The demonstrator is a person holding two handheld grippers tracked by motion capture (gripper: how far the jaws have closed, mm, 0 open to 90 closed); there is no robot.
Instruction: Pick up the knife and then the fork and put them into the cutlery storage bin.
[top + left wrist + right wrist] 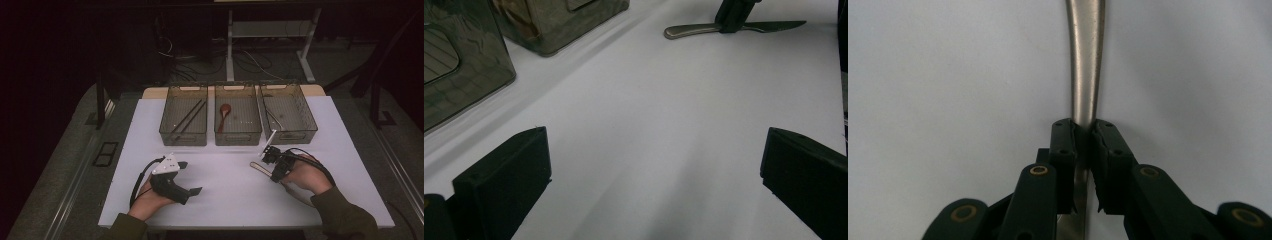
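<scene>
My right gripper point(270, 161) is clamped on the knife point(261, 169), pads pressed to either side of the metal just where handle meets blade. In the right gripper view the knife point(1086, 60) runs straight up from between the closed jaws, lying flat on the white table point(225, 165). From the left gripper view I see the knife point(689, 31) across the table with the right gripper point(733, 20) standing on its middle, handle out to one side and blade to the other.

My left gripper point(192, 177) rests on the table near the front left, jaws wide apart with nothing between them but bare tabletop.

Three clear bins stand in a row at the far side. The left bin point(184, 131) holds dark chopsticks point(187, 119), the middle bin point(238, 134) a brown spoon point(224, 113), and the right bin point(295, 131) something thin and metallic that I cannot make out. The knife lies just in front of the right bin, apart from it.
</scene>
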